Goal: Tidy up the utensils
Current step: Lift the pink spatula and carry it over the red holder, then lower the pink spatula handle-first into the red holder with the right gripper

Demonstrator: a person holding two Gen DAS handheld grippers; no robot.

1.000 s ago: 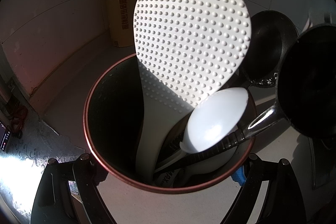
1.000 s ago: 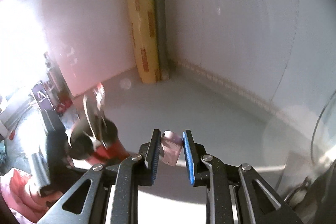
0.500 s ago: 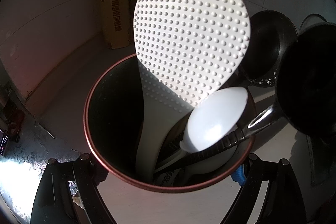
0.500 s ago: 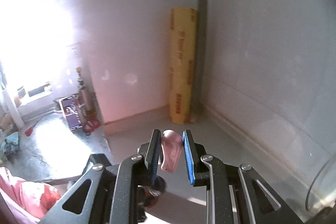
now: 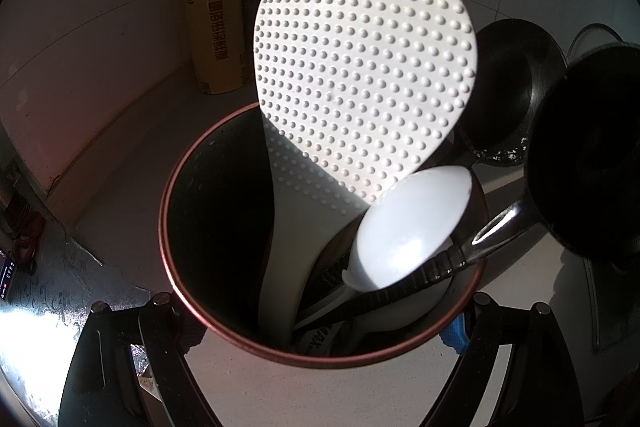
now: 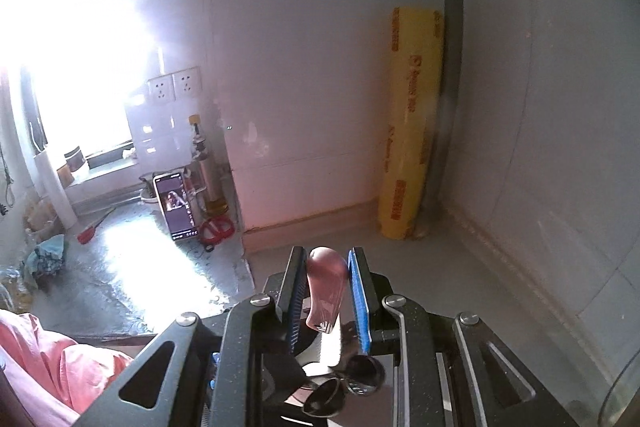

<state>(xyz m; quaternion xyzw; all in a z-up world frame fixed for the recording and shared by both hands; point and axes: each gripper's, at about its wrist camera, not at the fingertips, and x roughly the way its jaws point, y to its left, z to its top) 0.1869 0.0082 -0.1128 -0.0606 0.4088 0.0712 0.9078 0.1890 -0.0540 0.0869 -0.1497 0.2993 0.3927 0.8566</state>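
Left gripper (image 5: pixel 320 323) clamps holder (image 5: pixel 176 227) containing rice paddle (image 5: pixel 360 75); right gripper (image 6: pixel 328 291) clasps pink handle (image 6: pixel 326 287).

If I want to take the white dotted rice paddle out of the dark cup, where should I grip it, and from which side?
Grip the white dotted plastic rice paddle by the edges of its broad head, coming from above. The head stands clear over the red rim of the dark round cup, while its handle is deep inside, crowded by a white spoon and a black ladle.
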